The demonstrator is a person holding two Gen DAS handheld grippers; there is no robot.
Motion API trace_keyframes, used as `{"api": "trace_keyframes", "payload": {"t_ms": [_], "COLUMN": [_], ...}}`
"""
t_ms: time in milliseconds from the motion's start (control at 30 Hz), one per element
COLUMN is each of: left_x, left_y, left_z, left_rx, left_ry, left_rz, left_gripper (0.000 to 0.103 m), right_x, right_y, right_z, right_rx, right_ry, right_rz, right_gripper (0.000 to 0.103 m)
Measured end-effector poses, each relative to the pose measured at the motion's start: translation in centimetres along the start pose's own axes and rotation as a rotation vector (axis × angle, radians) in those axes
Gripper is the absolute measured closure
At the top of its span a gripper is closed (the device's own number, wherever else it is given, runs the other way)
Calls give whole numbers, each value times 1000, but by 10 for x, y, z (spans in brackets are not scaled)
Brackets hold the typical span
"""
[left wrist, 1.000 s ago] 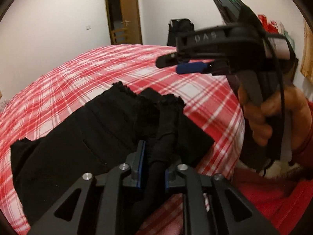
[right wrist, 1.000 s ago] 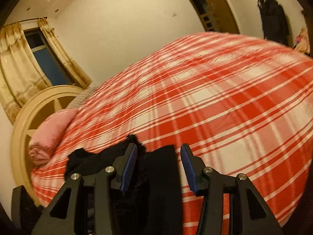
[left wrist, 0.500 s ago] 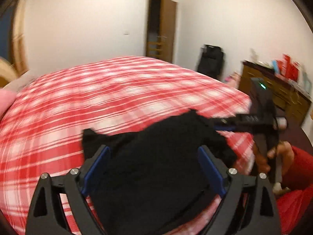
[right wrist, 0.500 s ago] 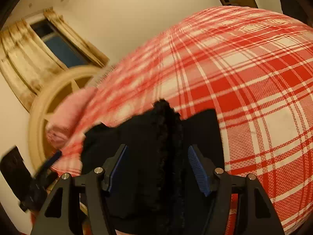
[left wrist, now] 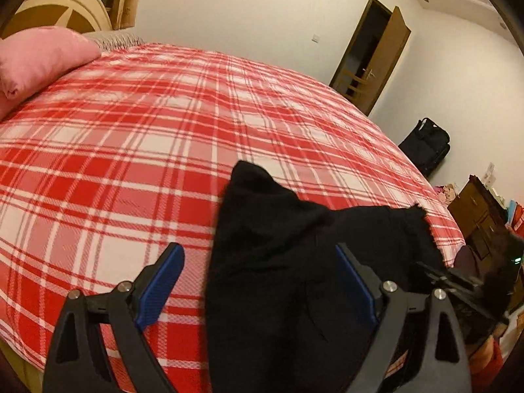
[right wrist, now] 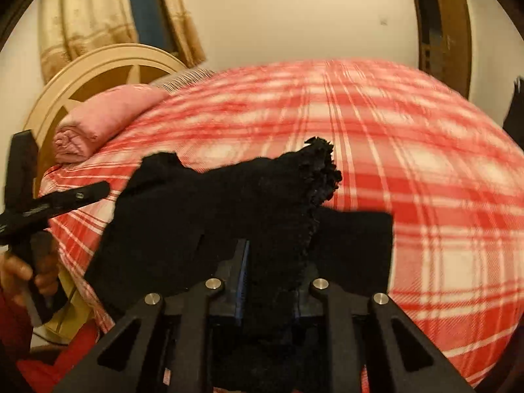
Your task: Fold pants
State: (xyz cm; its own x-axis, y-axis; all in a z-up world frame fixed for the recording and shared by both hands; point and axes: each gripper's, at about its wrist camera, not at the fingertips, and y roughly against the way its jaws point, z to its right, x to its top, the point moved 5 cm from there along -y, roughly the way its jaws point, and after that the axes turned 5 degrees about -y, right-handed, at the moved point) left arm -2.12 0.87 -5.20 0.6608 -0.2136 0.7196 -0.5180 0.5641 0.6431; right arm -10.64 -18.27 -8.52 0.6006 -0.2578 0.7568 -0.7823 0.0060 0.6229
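Black pants (left wrist: 262, 203) lie bunched at the near edge of the red plaid bed (left wrist: 131, 131). My left gripper (left wrist: 257, 249) stands open wide over them; its blue pads (left wrist: 160, 281) are clear of the cloth on both sides. In the right wrist view the pants (right wrist: 213, 203) rise in a ridge with a frayed hem (right wrist: 321, 167) at the far end. My right gripper (right wrist: 275, 258) is closing, and a thick fold of the black cloth fills the narrow gap between its pads. A hand (right wrist: 42, 271) holds the left gripper at that view's left edge.
A pink pillow (left wrist: 42, 55) lies by the round cream headboard (right wrist: 98, 65) at the far left. Beyond the bed are an open brown door (left wrist: 376, 52), a black suitcase (left wrist: 425, 147) and a dark wooden dresser (left wrist: 481, 209) on the right.
My left gripper let go of the black fold, opened wide and swung left across the bed. My right gripper's jaws narrowed from wide apart onto the bunched cloth.
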Motion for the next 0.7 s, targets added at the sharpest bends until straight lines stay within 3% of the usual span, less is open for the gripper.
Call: {"api": "trace_keyframes", "payload": {"t_ms": [167,300,367,500,567,633,700], "left_x": [3,-5,-13,-30,-40,-40,-38], "left_y": [1,-11,-22,-41,-52,-47,-44], "left_z": [4,13,20,29,28,26,25], "left_rx": [-11,-24,-31,89,151,128,113], "left_ry": [-14,-26,-35,-145,-197,-179,-169], "left_rz": [4,-32,-69,-138,-191,-172,-171], "left_gripper": [10,10,10,10,9,9,9], "right_x": [12,-17,-36,-44,-38,-28,-11], "right_y": [28,15,4,10,17,28,46], "right_z": [18,48,58,73,79,78,73], "right_rx": [-105,-35,-47,-43,-19,-18,-64], "right_ry": [117,48,19,-56,-101,-120,-94], "right_rz": [62,-21,-46,-51,-64,-26,68], "right_gripper": [84,84,79,66,65,65,65]}}
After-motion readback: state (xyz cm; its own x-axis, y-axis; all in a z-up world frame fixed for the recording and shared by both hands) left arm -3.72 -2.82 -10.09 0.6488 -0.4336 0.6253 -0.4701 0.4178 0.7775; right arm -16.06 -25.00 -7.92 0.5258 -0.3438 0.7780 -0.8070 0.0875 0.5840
